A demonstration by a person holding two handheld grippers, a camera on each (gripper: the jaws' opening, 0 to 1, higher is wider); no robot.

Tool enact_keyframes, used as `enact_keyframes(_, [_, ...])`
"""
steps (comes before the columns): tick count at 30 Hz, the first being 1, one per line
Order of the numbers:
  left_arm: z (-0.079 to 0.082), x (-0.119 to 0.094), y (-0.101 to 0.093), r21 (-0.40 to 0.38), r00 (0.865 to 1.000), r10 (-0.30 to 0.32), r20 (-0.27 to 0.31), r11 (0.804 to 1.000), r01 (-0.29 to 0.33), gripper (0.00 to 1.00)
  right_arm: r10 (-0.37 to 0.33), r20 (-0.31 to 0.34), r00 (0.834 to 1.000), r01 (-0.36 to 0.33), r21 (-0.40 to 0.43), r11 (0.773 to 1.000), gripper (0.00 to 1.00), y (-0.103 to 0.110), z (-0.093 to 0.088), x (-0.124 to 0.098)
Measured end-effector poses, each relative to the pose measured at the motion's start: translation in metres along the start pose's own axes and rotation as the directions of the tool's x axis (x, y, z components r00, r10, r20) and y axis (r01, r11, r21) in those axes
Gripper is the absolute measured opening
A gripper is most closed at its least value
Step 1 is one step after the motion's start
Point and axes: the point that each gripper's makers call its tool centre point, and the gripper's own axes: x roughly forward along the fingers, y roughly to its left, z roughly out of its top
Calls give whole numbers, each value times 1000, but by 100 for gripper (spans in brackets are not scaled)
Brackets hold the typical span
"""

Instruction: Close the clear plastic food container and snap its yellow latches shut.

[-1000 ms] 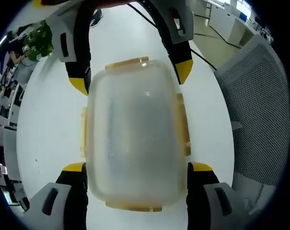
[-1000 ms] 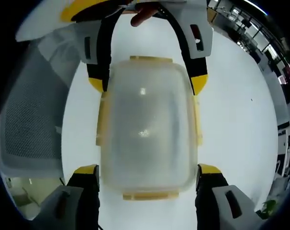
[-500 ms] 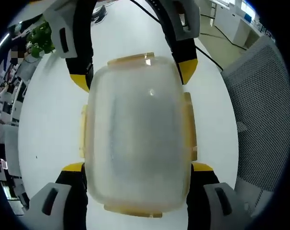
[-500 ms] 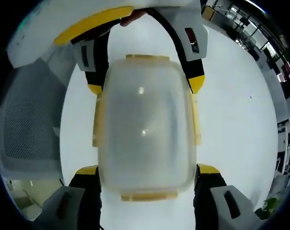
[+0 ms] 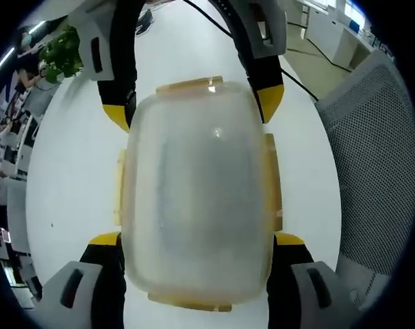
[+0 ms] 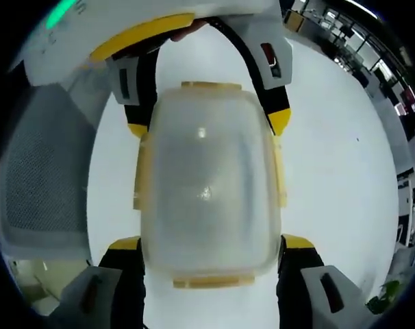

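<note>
A frosted, round-cornered plastic container with yellow latches sits mid-frame on a smooth white table. The left gripper and right gripper each straddle it, jaws wide; contact seems likely but is unclear. A mesh chair stands at right.

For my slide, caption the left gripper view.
Clear plastic food container with yellow latches on a white table, framed by left tongs and right tongs.
</note>
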Motion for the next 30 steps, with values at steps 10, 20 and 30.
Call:
enact_keyframes(10, [-6, -1, -2, -3, 1000, 1, 3, 1000, -1, 85, 2, 0, 1000, -2, 1, 1000, 79, 2, 6, 2])
enact_keyframes(20, [-18, -4, -2, 1, 1000, 3, -6, 1000, -3, 86, -2, 21, 1000, 2, 9, 1000, 79, 2, 17, 4])
enact_keyframes(30, [-31, -9, -2, -16, 1000, 7, -9, 1000, -7, 86, 0, 29, 1000, 0, -3, 1000, 79, 0, 31, 8])
